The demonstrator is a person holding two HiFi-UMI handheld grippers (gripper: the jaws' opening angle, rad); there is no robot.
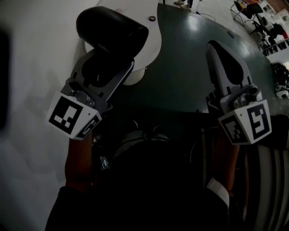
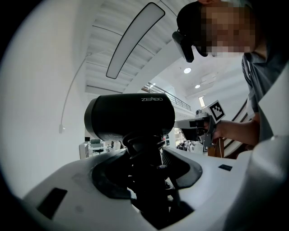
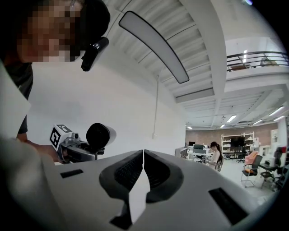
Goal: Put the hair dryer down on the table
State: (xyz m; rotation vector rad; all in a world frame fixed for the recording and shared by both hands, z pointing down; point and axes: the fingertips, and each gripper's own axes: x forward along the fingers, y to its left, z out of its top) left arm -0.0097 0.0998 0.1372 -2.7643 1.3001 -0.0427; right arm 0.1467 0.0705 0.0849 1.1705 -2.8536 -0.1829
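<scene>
The black hair dryer (image 1: 110, 29) is held up in the air at the upper left of the head view, barrel level. My left gripper (image 1: 106, 61) is shut on its handle. In the left gripper view the handle (image 2: 146, 167) sits between the jaws, with the barrel (image 2: 131, 115) above them. My right gripper (image 1: 216, 45) hangs apart at the right and holds nothing. Its jaws (image 3: 143, 153) meet at the tips. Each gripper shows in the other's view: the right gripper (image 2: 201, 124) and the left gripper (image 3: 76, 149) with the dryer (image 3: 98, 135).
A white round table (image 1: 151, 45) lies below the dryer, with a small dark thing (image 1: 152, 18) on its far part. Dark floor (image 1: 189, 72) spreads under the right gripper. Office chairs (image 1: 253, 13) stand at the top right. A seated person (image 3: 212, 153) is far off.
</scene>
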